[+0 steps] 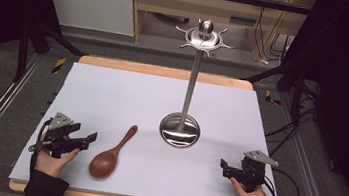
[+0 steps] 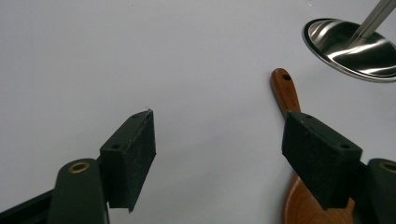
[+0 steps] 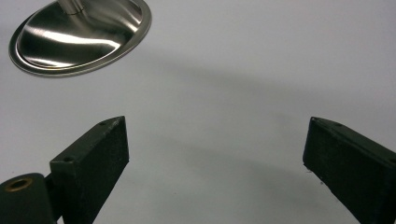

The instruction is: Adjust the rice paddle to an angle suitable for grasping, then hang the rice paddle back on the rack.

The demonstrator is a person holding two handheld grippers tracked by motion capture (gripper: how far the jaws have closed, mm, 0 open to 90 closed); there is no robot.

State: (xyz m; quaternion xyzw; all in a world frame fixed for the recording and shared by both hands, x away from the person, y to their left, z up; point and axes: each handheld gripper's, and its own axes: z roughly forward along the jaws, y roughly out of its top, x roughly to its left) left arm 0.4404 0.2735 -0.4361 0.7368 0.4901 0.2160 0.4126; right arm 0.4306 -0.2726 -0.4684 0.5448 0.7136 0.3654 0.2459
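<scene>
The left gripper point(image 1: 88, 139) rests low at the near left of the white table point(image 1: 113, 90), its jaws spread wide with nothing between them, and the wooden spoon point(image 1: 111, 154) lies just beside it, at about three o'clock from its tips. In the left gripper view the same left gripper point(image 2: 218, 149) looks along the mat, with the spoon's handle point(image 2: 286, 93) running up past the right-hand pad and the bowl point(image 2: 303, 205) partly hidden under it. The spoon lies flat, bowl toward the person and handle pointing to about one o'clock, toward the round base of the steel hanging stand point(image 1: 180, 130). The right gripper point(image 1: 223, 167) sits at the near right, also agape and empty, with the stand's base at roughly eleven o'clock from it. The spoon looks to be light, rigid, lacquered wood, so it should lift easily but may slide or swivel under a weak pinch. The best hold is probably across the narrow handle, near its middle or a little toward the bowl, where the heavier end will tip it less. The handle end has a hole point(image 2: 286, 77), likely meant for one of the stand's top hooks point(image 1: 203, 37), so that end is better left free.
</scene>
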